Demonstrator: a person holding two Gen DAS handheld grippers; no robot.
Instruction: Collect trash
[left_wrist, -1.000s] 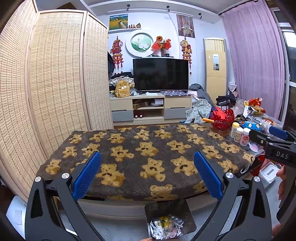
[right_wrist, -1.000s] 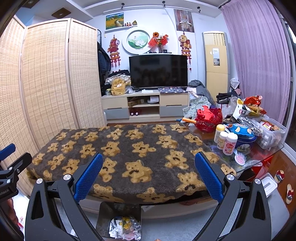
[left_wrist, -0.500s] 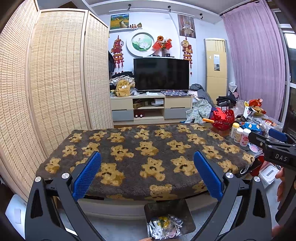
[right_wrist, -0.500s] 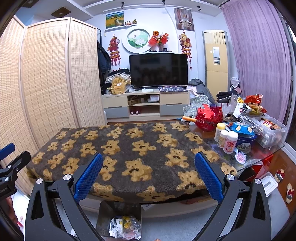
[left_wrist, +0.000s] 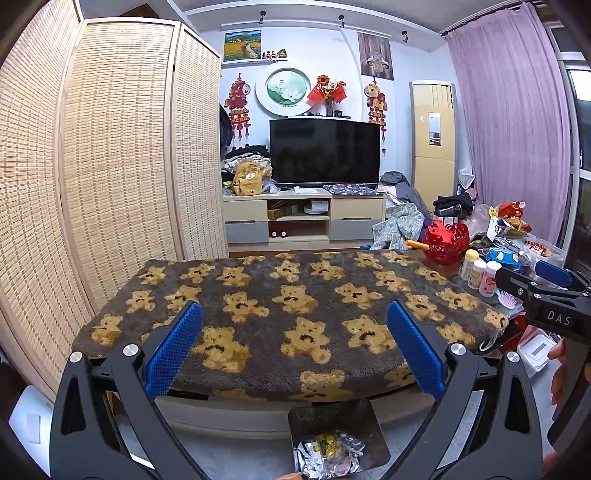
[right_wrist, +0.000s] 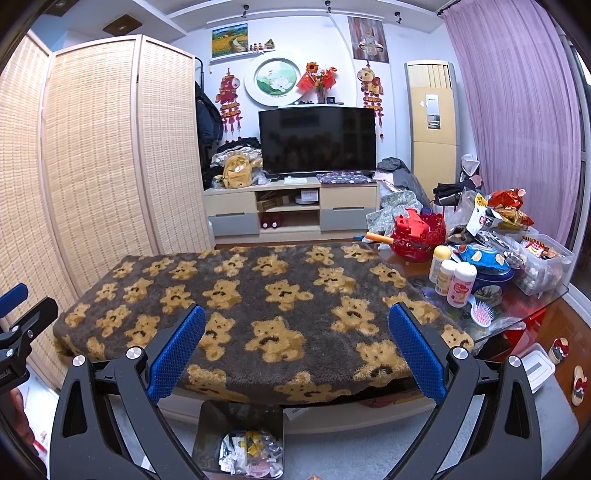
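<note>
your left gripper (left_wrist: 293, 347) is spread wide with nothing between its blue pads (left_wrist: 173, 350), held above the near edge of the bear-print blanket (left_wrist: 288, 306). your right gripper (right_wrist: 297, 347) is just as wide and empty, over the same near edge. the trash bin (right_wrist: 214, 424) stands on the floor right below that edge, its opening facing up, and the trash (right_wrist: 251, 454) lies inside as a crumpled heap of foil and wrappers; no single piece or long axis can be made out. in the left wrist view the bin (left_wrist: 332, 413) sits low and right of centre, its near rim cut off by the frame, as is the trash (left_wrist: 328, 454). from the left camera your right gripper (left_wrist: 543, 291) pokes in at the far right, partly cropped. the cluttered table (right_wrist: 517, 302) to the right carries bottles (right_wrist: 454, 280) and a red basket (right_wrist: 417, 232).
</note>
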